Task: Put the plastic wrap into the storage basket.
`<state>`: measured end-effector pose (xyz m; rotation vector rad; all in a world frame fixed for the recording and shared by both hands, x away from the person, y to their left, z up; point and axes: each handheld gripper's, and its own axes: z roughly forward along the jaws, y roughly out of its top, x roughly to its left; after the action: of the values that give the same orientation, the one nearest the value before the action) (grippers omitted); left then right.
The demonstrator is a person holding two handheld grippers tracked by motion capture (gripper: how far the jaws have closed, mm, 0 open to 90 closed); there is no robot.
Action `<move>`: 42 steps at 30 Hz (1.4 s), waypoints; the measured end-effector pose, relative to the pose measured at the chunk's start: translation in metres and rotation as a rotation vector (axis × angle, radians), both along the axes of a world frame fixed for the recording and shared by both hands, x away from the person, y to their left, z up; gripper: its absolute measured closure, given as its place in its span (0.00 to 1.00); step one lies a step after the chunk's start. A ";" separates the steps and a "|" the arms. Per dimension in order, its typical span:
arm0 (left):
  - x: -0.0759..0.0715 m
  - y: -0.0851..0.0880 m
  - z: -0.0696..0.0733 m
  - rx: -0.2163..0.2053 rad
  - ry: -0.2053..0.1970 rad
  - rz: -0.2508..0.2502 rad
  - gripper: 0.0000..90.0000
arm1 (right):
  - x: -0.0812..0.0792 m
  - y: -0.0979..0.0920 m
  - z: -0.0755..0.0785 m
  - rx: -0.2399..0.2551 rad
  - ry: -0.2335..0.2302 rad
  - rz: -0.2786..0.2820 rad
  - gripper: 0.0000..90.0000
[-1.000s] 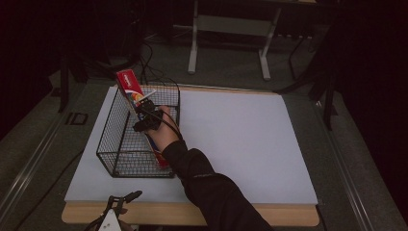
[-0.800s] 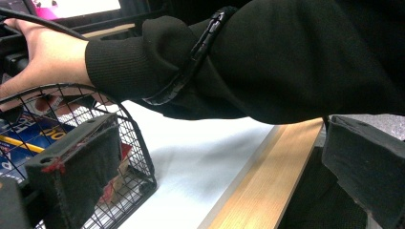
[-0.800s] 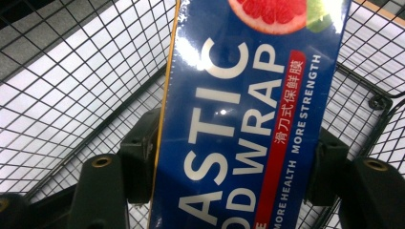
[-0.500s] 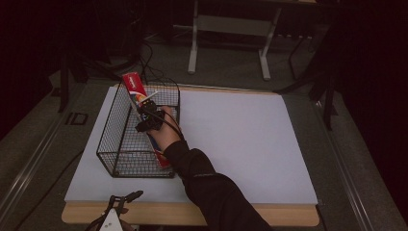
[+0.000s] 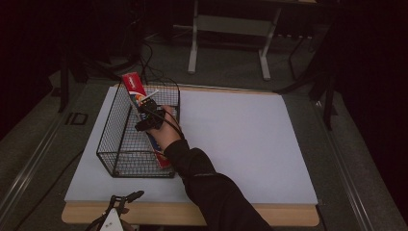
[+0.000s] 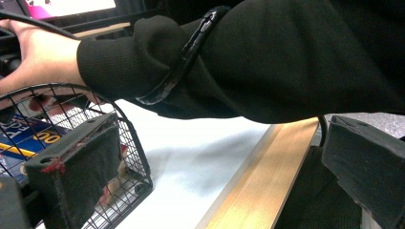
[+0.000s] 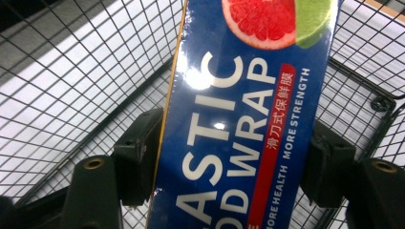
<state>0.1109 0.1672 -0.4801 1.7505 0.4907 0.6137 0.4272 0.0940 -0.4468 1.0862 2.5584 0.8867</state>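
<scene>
A long blue and red plastic food wrap box (image 5: 133,86) stands slanted in the black wire basket (image 5: 115,144), its upper end poking over the far rim. My right gripper (image 5: 146,115) reaches down into the basket at the box. In the right gripper view the box (image 7: 239,119) lies between my two jaws, and the right gripper (image 7: 234,143) has just been opening; the pads stand at its long edges without pressing. My left gripper (image 5: 115,211) hangs at the table's near edge. In its own view the left gripper (image 6: 219,176) is open with nothing between its jaws.
The basket sits at the left of a white mat (image 5: 240,144) on a wooden table (image 5: 216,214). The person's black sleeve (image 6: 286,57) crosses above the basket's near corner (image 6: 133,143). Metal stand legs (image 5: 195,43) rise beyond the table.
The box's upper end has shifted a little to the right and lower toward the basket's far rim. Both hands have kept their places.
</scene>
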 end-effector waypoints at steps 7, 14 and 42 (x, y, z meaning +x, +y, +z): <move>0.001 -0.001 -0.001 0.005 0.006 -0.003 0.00 | -0.005 -0.009 0.012 0.040 0.003 0.057 0.21; 0.002 -0.002 -0.001 0.011 0.011 0.002 0.00 | -0.015 -0.026 0.029 0.070 -0.021 0.120 0.18; 0.009 -0.009 -0.004 0.033 0.028 -0.026 0.00 | -0.043 -0.151 0.055 0.175 -0.095 0.164 0.16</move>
<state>0.1204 0.1584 -0.4841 1.7961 0.4792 0.5823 0.3840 -0.0568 -0.3920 0.8627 2.5580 1.1930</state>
